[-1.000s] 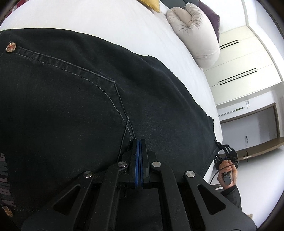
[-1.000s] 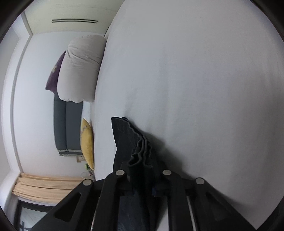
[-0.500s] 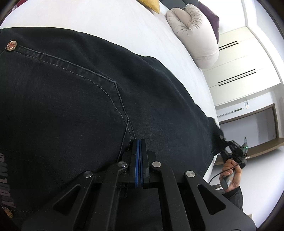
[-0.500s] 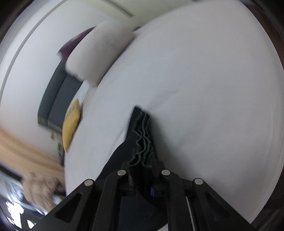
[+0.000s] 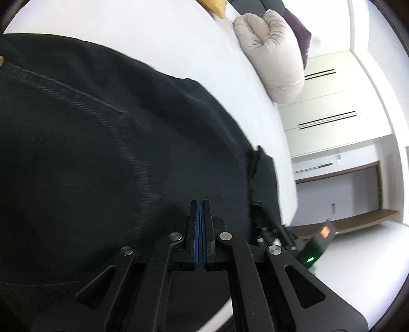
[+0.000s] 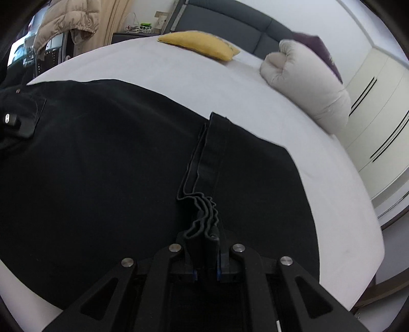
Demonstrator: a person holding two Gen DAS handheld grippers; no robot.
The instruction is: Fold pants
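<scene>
On the bed, black pants lie spread. Right hand-held gripper clamps their bunched hem. Left hand-held gripper is closed, blue pads together; any cloth between them cannot be told.

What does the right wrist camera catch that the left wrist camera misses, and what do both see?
Only the right wrist view shows the bunched hem pinched in the right tool, the dark headboard, and a beige coat hanging at the back.

Only the left wrist view shows the left tool, shut with blue pads together, and a green light beside it.

Both show the black pants spread on the white bed, the rolled pillow, the yellow cushion and the wardrobe.
</scene>
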